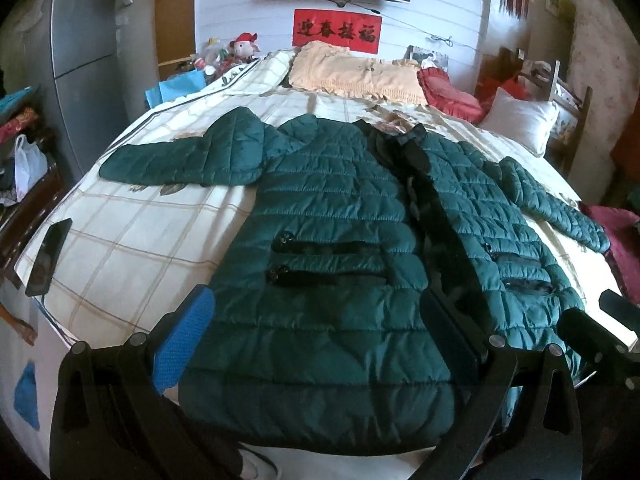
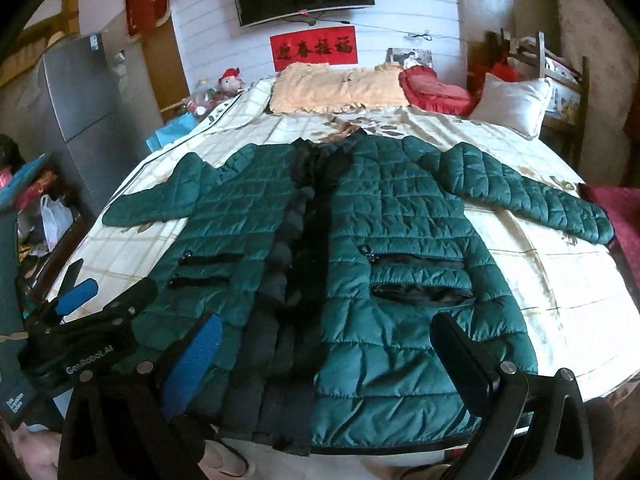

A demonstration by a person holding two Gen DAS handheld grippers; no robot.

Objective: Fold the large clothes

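A dark green quilted jacket [image 2: 400, 240] lies spread flat, front up, on a bed [image 2: 560, 280] covered with a cream checked sheet. Its hem is at the near edge and its collar points to the far end. Both sleeves are stretched out to the sides, and a dark strip runs down the middle of the front.

The left gripper [image 1: 320, 344] hangs over the near left part of the hem with its jaws wide apart, holding nothing. The blue pad [image 1: 184, 340] sits just off the jacket's left edge, while the black finger [image 1: 452, 336] is over the dark centre strip.

The right gripper [image 2: 328, 364] is likewise spread open and empty over the near right half of the hem. Its blue pad is near the centre strip; its black finger is near the right edge.

A phone [image 1: 48, 256] lies on the sheet at the left, well apart from the jacket. Pillows [image 2: 336, 88] sit at the far end.
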